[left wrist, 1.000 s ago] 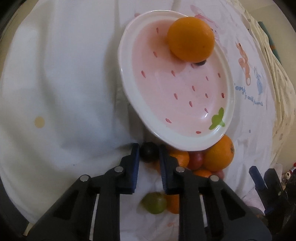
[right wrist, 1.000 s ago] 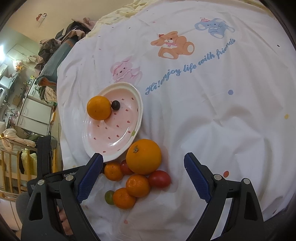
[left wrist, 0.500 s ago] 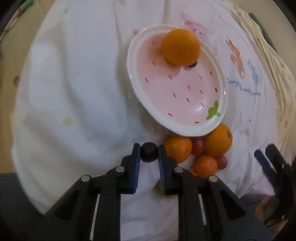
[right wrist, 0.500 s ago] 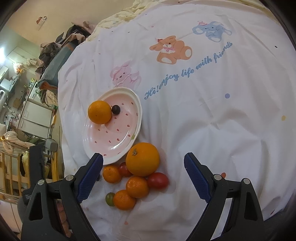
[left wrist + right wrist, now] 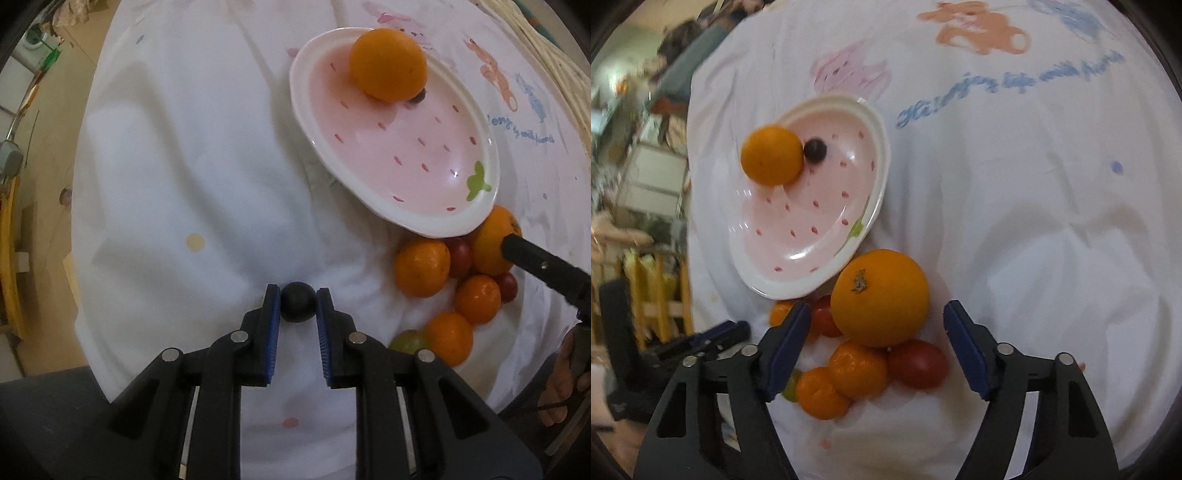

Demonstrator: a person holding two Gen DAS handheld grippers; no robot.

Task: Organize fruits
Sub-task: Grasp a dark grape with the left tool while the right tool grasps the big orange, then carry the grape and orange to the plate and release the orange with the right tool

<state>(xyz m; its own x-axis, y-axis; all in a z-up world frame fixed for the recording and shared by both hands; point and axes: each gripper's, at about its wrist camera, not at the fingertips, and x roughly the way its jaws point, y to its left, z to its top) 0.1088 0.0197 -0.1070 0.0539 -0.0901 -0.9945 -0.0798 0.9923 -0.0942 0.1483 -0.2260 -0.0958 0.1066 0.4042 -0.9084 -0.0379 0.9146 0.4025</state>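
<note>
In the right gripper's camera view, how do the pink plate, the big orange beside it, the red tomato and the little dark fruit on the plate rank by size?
As they look in that view, largest to smallest:
1. pink plate
2. big orange
3. red tomato
4. little dark fruit
The tomato lies nearer the camera, yet the order still looks clear.

A bed covered by a white cartoon-printed sheet [image 5: 1015, 206] is carrying an oval pink strawberry-patterned ceramic plate [image 5: 812, 269] and, just beside its rim, a cluster of oranges and tomatoes [image 5: 879, 306].
</note>
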